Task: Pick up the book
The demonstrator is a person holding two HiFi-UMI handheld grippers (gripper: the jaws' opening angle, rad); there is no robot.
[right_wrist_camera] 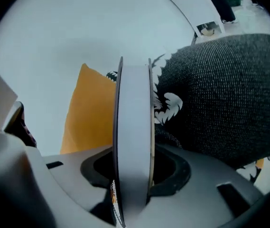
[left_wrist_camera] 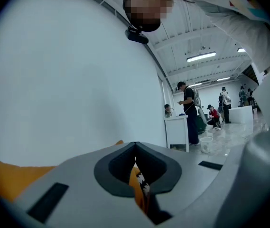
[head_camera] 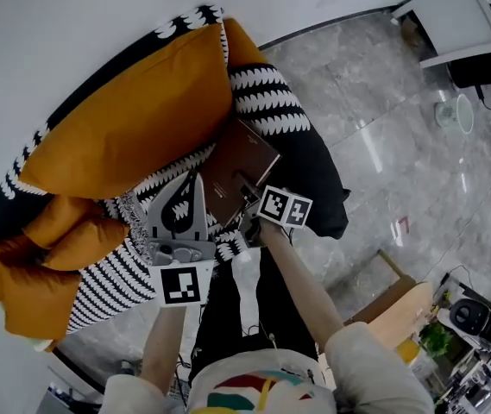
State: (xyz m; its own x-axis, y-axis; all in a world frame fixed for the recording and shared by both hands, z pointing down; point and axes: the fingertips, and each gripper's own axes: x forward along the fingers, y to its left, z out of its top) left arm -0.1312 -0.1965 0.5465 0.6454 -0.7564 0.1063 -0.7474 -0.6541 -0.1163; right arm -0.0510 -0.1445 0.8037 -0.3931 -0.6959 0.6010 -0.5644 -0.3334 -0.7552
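Note:
The brown hardcover book lies tilted on the black-and-white patterned cushions, held at its near corner by my right gripper. In the right gripper view the book's white page edge stands upright between the dark pads, which press on both covers. My left gripper hovers just left of the book over a striped cushion, jaws together and empty. In the left gripper view its tips meet, with a sliver of orange cushion showing in the gap below them.
A large orange cushion and smaller orange ones lie on a black seat against a white wall. Grey marble floor spreads to the right. A white table and people stand far off.

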